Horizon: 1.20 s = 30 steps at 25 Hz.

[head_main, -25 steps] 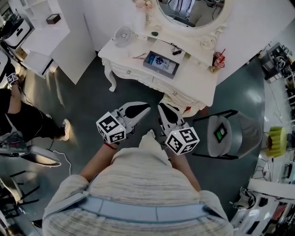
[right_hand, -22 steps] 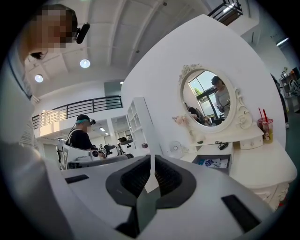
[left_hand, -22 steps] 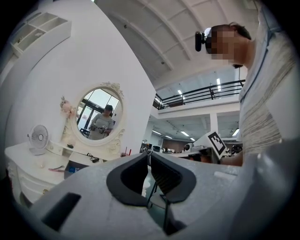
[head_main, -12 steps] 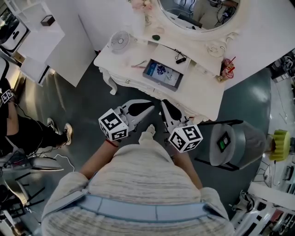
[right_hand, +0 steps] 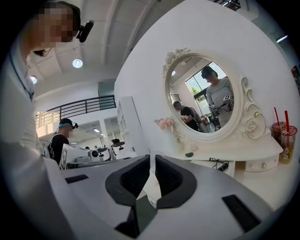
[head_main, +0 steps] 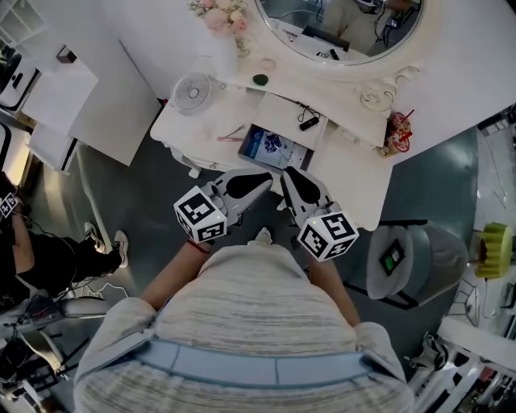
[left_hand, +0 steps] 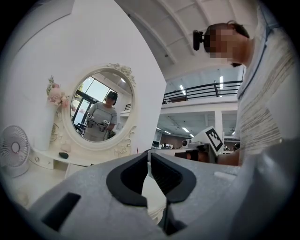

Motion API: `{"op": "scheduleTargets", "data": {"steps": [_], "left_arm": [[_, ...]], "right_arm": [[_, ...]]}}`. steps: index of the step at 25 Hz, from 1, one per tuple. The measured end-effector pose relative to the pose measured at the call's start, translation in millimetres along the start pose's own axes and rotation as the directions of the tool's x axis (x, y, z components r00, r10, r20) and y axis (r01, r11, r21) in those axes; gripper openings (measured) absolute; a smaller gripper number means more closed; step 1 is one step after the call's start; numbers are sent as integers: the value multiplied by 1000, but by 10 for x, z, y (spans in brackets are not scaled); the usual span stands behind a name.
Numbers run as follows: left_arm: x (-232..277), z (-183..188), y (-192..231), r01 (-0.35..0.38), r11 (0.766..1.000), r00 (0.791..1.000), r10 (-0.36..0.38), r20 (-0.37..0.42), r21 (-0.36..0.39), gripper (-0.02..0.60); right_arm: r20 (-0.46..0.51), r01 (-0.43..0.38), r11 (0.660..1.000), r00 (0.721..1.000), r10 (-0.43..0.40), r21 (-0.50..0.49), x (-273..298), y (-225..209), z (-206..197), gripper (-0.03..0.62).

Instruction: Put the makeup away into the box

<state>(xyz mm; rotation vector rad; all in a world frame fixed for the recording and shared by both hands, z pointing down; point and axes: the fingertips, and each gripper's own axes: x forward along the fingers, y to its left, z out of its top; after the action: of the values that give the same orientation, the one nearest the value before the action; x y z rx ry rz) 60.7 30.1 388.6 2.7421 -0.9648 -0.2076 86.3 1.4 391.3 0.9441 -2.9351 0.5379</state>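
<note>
Box (head_main: pixel 274 148) near table (head_main: pixel 348 165) front edge; left gripper (head_main: pixel 264 178), right gripper (head_main: pixel 287 173) at edge.

Two hand-held grippers (head_main: pixel 266 179) (head_main: pixel 286 176), one fan (head_main: pixel 192 93), one mirror (head_main: pixel 339 24), one box (head_main: pixel 274 149).

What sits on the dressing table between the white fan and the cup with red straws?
Head view: thin pink sticks, a flat blue box, and a small black corded object.
</note>
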Motion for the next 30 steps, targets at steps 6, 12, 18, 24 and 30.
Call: {"op": "scheduleTargets", "data": {"steps": [6, 12, 18, 24, 30], "left_arm": [[254, -6, 307, 14, 1000, 1000, -14, -20, 4, 14], [342, -113, 468, 40, 999, 998, -41, -43, -26, 14], [363, -21, 781, 74, 997, 995, -76, -68, -23, 14], [227, 57, 1245, 42, 998, 995, -45, -94, -37, 15], [20, -50, 1718, -34, 997, 988, 23, -156, -67, 71]], "right_arm": [[-1, 25, 1000, 1000, -25, 15, 206, -354, 42, 11], [-5, 67, 997, 998, -66, 31, 314, -536, 31, 11], [17, 123, 991, 992, -123, 47, 522, -626, 133, 11], [14, 152, 987, 988, -153, 59, 807, -649, 135, 11], [4, 187, 981, 982, -187, 57, 997, -696, 112, 11]]}}
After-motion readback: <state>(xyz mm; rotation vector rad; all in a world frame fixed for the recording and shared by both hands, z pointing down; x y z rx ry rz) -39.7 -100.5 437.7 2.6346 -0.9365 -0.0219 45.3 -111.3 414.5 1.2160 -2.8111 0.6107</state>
